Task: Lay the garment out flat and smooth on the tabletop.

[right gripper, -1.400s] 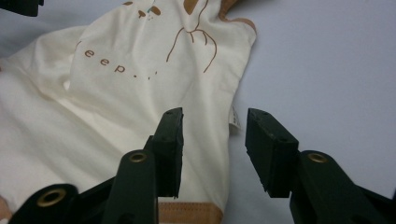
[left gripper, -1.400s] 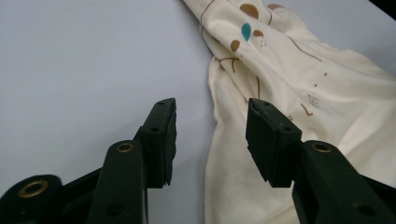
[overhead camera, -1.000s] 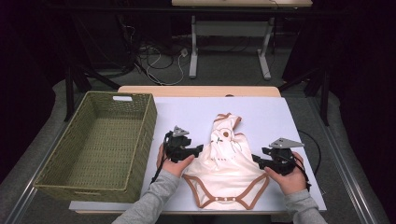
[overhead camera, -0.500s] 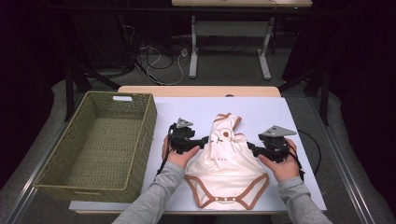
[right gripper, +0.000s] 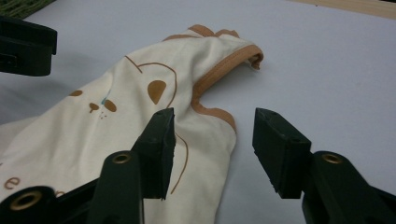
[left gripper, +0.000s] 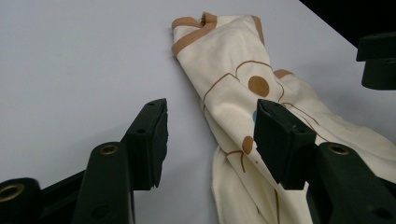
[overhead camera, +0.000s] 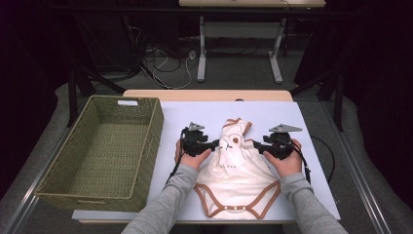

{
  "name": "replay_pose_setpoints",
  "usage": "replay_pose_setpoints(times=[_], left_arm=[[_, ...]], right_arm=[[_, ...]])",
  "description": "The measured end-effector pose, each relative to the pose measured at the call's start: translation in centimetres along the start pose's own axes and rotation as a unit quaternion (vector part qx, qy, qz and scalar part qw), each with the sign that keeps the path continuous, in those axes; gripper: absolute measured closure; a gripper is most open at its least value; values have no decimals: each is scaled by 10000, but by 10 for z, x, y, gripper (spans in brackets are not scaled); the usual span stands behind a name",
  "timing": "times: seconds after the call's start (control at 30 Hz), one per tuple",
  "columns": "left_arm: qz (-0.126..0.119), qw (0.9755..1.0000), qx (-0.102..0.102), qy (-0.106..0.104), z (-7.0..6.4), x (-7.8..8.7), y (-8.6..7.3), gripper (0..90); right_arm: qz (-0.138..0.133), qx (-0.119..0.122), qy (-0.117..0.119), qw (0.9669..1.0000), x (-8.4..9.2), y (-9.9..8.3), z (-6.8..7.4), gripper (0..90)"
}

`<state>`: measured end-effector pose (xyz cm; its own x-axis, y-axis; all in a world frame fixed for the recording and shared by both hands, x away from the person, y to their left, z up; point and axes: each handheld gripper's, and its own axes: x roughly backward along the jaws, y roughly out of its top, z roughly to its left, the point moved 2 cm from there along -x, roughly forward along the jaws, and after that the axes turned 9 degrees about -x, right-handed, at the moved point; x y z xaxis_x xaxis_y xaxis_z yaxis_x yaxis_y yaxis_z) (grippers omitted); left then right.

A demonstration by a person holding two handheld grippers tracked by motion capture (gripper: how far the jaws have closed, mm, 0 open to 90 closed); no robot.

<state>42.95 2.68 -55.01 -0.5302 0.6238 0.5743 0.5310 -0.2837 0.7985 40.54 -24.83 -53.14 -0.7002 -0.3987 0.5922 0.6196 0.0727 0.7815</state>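
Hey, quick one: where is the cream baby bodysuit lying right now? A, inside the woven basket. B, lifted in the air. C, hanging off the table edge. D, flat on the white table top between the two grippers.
D: the bodysuit lies on the white table top, between the left gripper and the right gripper, with the basket beside it.

The high view is lit from above onto the white tabletop (overhead camera: 311, 126), which reads bright and even, while the surroundings fall off into near-black. Detail there is soft and slightly grainy. Both gripper views are sharper mid-frame — the cream bodysuit (left gripper: 233, 79) shows clear print — with soft, faint shadows beneath it and the nearest jaw parts slightly blurred.
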Motion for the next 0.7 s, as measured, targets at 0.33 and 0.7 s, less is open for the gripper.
replay_pose_setpoints(times=[0.33,0.7], left_arm=[[339,9994,-14,48,1,-17,-10,554],[524,9984,-82,-170,-4,-26,-15,658]], right_arm=[[115,-112,-112,9998,-21,-4,-10,545],[307,-130,-128,9994,-33,-9,-12,569]])
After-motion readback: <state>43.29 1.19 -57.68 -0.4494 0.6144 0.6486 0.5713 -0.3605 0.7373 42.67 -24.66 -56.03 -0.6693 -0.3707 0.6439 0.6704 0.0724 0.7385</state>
